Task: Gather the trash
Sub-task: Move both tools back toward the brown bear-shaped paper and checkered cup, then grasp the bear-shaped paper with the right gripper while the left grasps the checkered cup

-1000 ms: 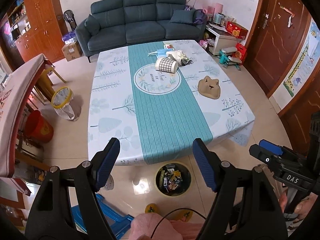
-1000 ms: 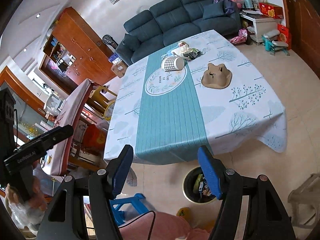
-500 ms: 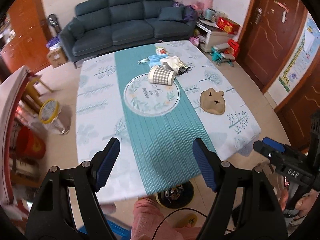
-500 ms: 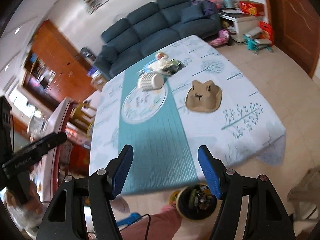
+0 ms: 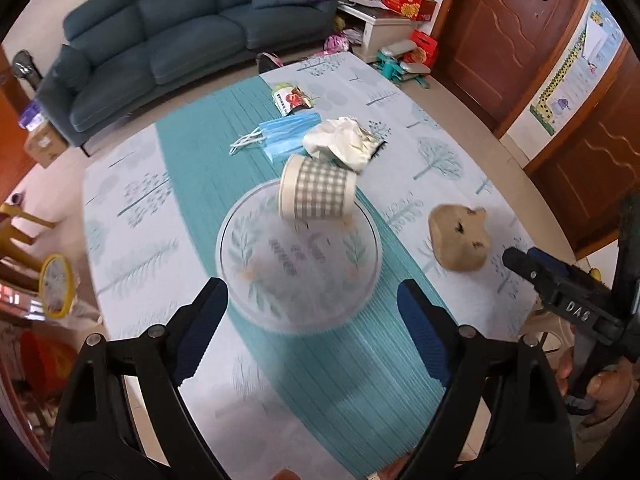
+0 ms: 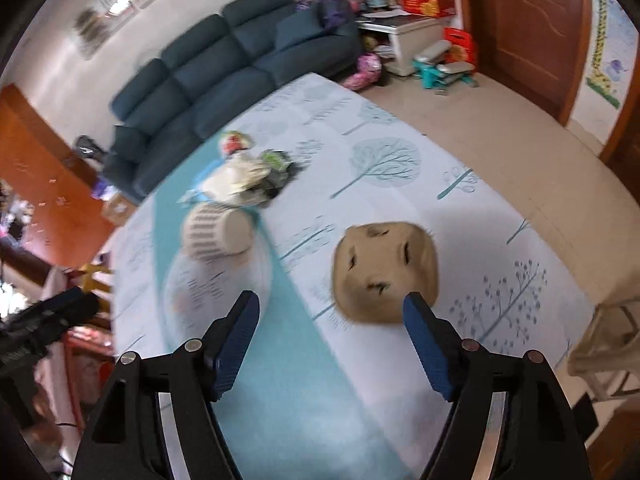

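Two handheld grippers hang over a desk (image 5: 132,200) draped in a pale tree-print cloth with a teal runner (image 5: 320,360) down its middle. The left gripper (image 5: 312,320) has its blue-padded fingers (image 5: 204,328) spread wide and holding nothing, poised above a round printed emblem (image 5: 298,256) on the runner. At the emblem's far edge a checked paper cup (image 5: 318,194) lies on its side, its mouth turned toward the left.

Just behind the cup sits the rest of the trash: a crumpled white tissue (image 5: 340,142) touching the cup's far side, a blue face mask (image 5: 286,136) with white ear loops beside it, and a small printed wrapper (image 5: 290,98) farther back. A brown moulded paper tray (image 5: 460,240) lies apart from the pile, on the pale cloth to the right of the runner.

The right gripper (image 6: 330,336) also has its fingers (image 6: 428,344) released and empty, hovering above the near edge of the brown tray (image 6: 384,272), which lies partly between the tips in the blurred right wrist view. The cup (image 6: 218,232) and tissue pile (image 6: 244,178) appear beyond it to the left.

A dark blue sofa (image 5: 180,32) stands behind the desk, and brown wooden doors (image 5: 508,28) fill the right wall.
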`<state>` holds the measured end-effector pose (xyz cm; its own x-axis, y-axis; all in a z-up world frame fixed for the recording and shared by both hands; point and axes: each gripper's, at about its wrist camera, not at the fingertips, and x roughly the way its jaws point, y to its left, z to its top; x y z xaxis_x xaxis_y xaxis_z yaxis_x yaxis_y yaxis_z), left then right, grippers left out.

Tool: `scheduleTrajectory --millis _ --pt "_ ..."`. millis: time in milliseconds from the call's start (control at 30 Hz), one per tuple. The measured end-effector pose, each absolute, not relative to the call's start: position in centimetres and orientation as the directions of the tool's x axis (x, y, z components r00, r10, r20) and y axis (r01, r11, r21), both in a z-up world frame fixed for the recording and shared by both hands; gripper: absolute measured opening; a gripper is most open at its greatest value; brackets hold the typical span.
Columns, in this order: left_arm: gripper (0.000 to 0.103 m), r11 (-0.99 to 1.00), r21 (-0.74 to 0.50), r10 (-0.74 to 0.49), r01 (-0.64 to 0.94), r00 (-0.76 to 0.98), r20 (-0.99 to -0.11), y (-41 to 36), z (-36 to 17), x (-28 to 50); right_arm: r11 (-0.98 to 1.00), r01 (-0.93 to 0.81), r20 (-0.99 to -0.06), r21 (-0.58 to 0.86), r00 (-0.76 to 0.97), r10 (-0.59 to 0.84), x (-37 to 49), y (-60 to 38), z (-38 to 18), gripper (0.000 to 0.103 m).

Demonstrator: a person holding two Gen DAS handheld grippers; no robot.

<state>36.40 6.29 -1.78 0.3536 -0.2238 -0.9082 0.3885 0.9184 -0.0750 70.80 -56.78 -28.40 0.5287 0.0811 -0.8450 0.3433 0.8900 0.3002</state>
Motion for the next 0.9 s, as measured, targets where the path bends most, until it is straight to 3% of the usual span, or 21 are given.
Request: scheduleTrajectory --millis 367,700,900 --pt "0.085 0.899 -0.19 -0.291 0.395 0.213 -0.933 5.3 -9.3 48.0 0.892 0.436 -0.909 0.115 0.41 -0.083 76.2 -58.1 -34.1 0.078" --pt "0.084 0.906 -0.241 -0.295 0.347 0.112 -0.949 3.9 -15.2 53.4 0.89 0.448 -0.93 0.087 0.357 -0.089 77.7 -58.4 -36.8 0.078" --pt "0.084 0.866 -0.374 -0.403 0.331 0.02 -0.915 4.0 -18.1 55.2 0.896 0.439 -0.941 0.068 0.327 -0.089 78.2 -57.9 -37.9 0.07"
